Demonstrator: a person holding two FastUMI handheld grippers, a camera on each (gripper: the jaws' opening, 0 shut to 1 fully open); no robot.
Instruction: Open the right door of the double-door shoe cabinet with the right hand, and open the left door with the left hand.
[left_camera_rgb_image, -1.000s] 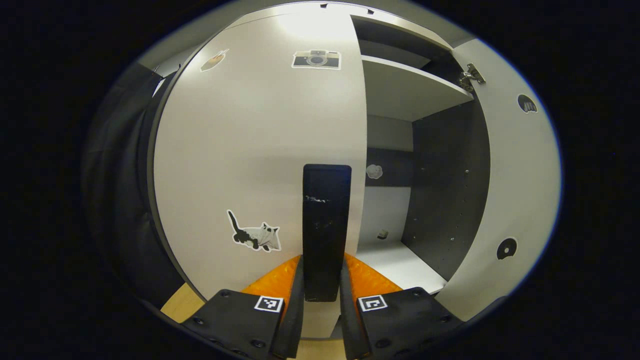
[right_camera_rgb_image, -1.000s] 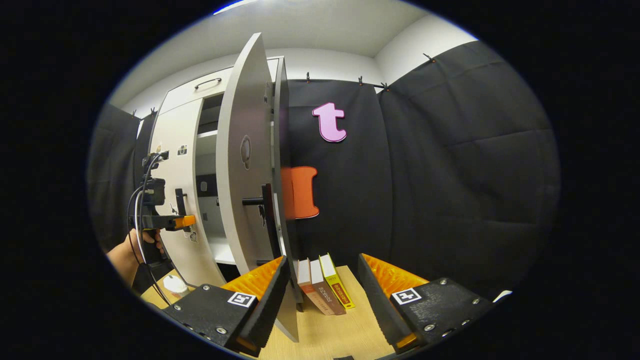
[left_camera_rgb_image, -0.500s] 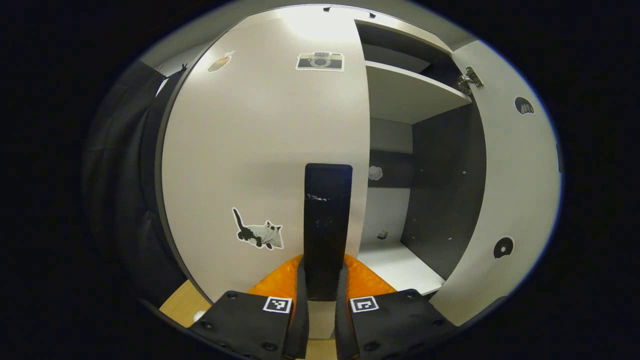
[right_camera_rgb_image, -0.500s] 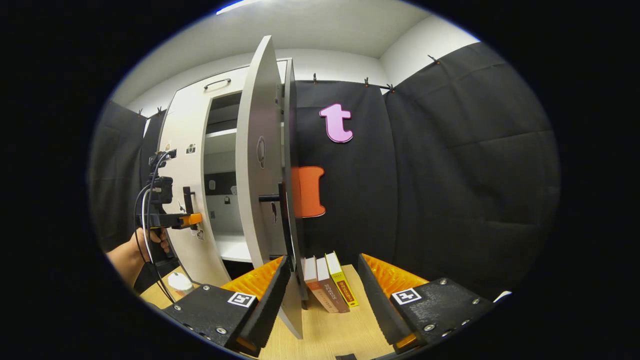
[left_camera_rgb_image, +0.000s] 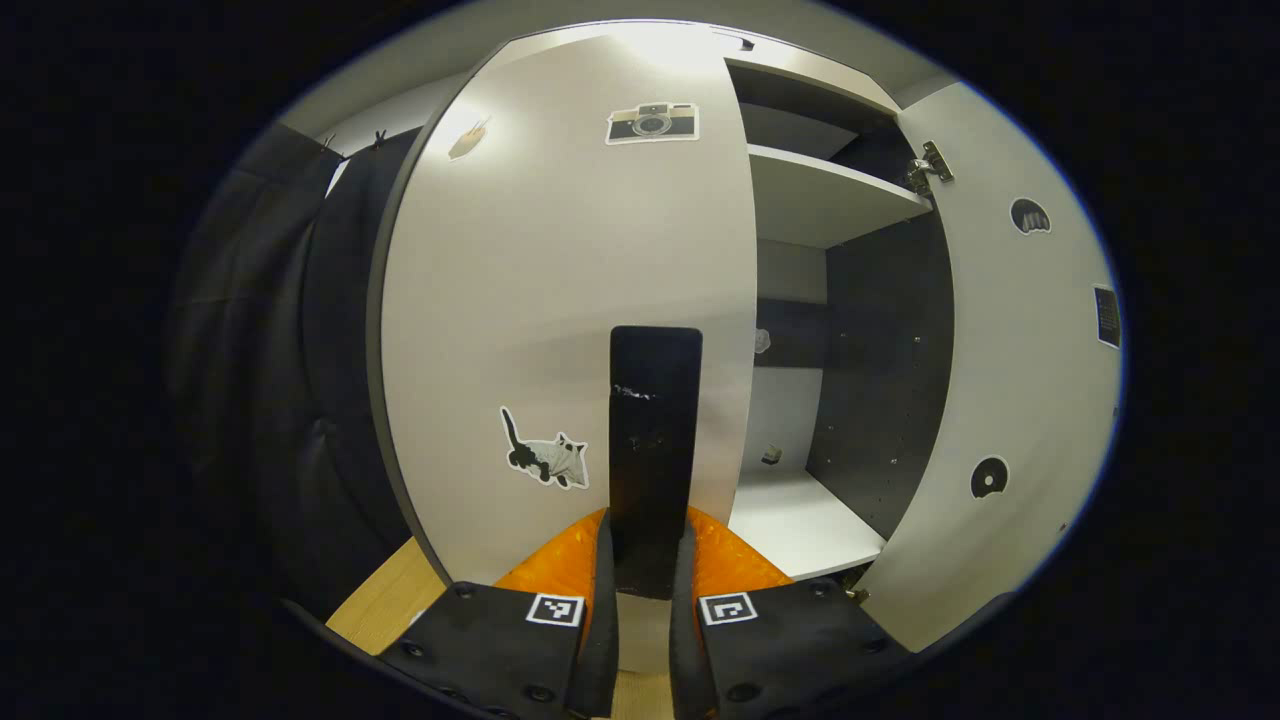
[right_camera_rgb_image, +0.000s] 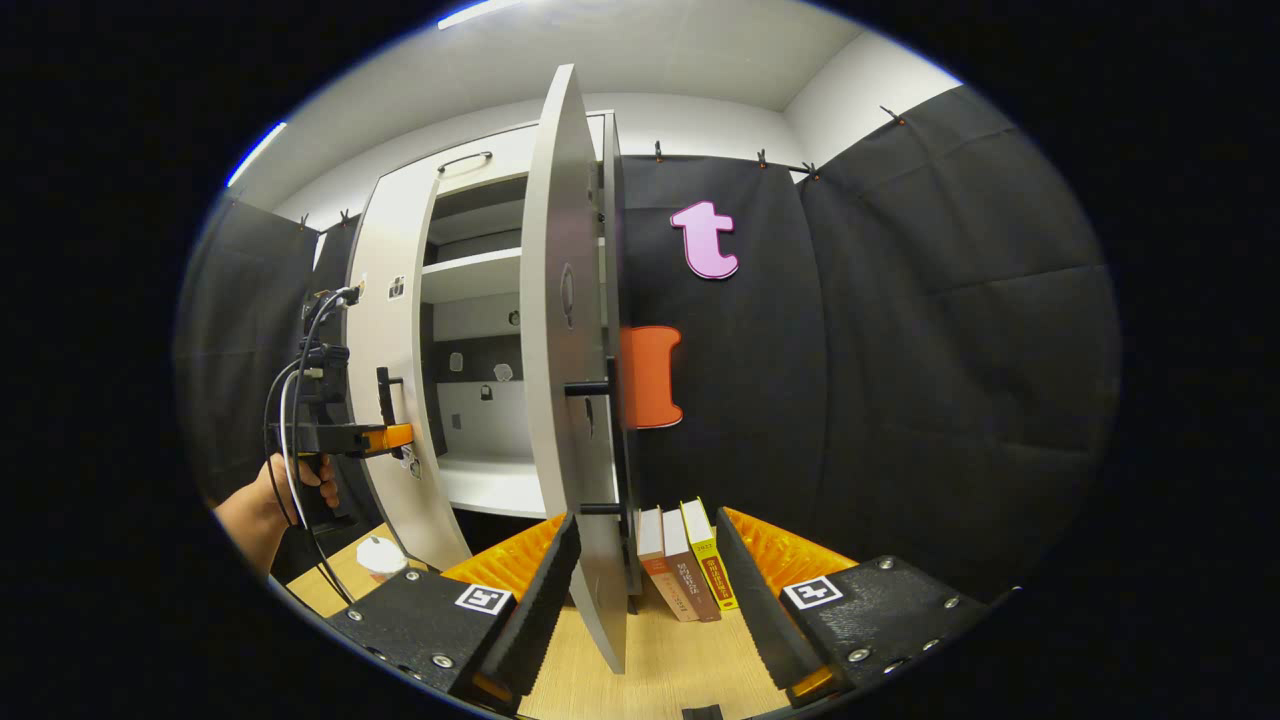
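With the right door (right_camera_rgb_image: 565, 330) standing wide, edge-on between the spread, empty fingers of the right gripper (right_camera_rgb_image: 640, 590), all eyes go to the left! The left gripper (left_camera_rgb_image: 645, 600) is clamped on the black handle (left_camera_rgb_image: 655, 440) of the left door (left_camera_rgb_image: 560, 300), both pads squeezing its lower end. That handle runs upright, dead ahead of the fingers, at the door's free edge beside the open cabinet (left_camera_rgb_image: 830, 200) bay. In the right gripper view, the hand (right_camera_rgb_image: 290, 490) holds that gripper level at the handle (right_camera_rgb_image: 383, 395). The door looks only partly swung, its hinge on the far side from the handle; my read is the pull should arc outward toward the holder.
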